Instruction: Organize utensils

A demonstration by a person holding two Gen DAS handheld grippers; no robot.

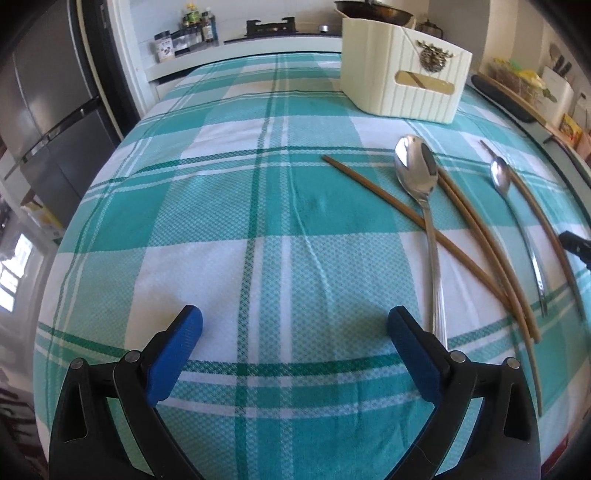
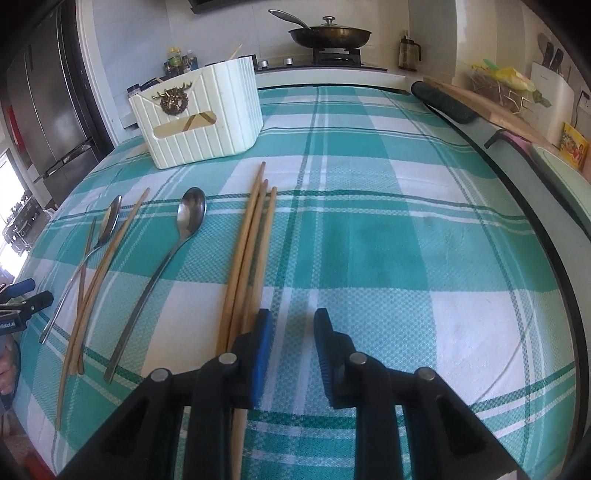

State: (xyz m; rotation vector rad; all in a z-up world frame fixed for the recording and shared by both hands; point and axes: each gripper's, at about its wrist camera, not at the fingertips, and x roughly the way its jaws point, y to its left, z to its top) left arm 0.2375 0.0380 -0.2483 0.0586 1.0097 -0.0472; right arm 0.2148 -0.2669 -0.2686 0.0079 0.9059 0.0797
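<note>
On the teal plaid tablecloth (image 1: pixel 229 206) lie a large steel spoon (image 1: pixel 417 173), a smaller spoon (image 1: pixel 500 177) and several brown chopsticks (image 1: pixel 373 194). A cream ribbed holder (image 1: pixel 402 70) stands at the far side. My left gripper (image 1: pixel 294 325) is open and empty, left of the large spoon's handle. In the right wrist view, three chopsticks (image 2: pixel 255 236) lie just left of my open right gripper (image 2: pixel 291 325), outside its left finger (image 2: pixel 263 343). The two spoons (image 2: pixel 190 218) (image 2: pixel 110 221), more chopsticks (image 2: pixel 107 266) and the holder (image 2: pixel 199 114) lie to the left.
A fridge (image 1: pixel 48 107) stands at the left. A counter behind the table holds spice bottles (image 1: pixel 192 29) and a stove with a lidded pan (image 2: pixel 328 35). A dark pad and wooden board (image 2: pixel 454 99) lie along the table's right edge, beside a knife block (image 2: pixel 550 96).
</note>
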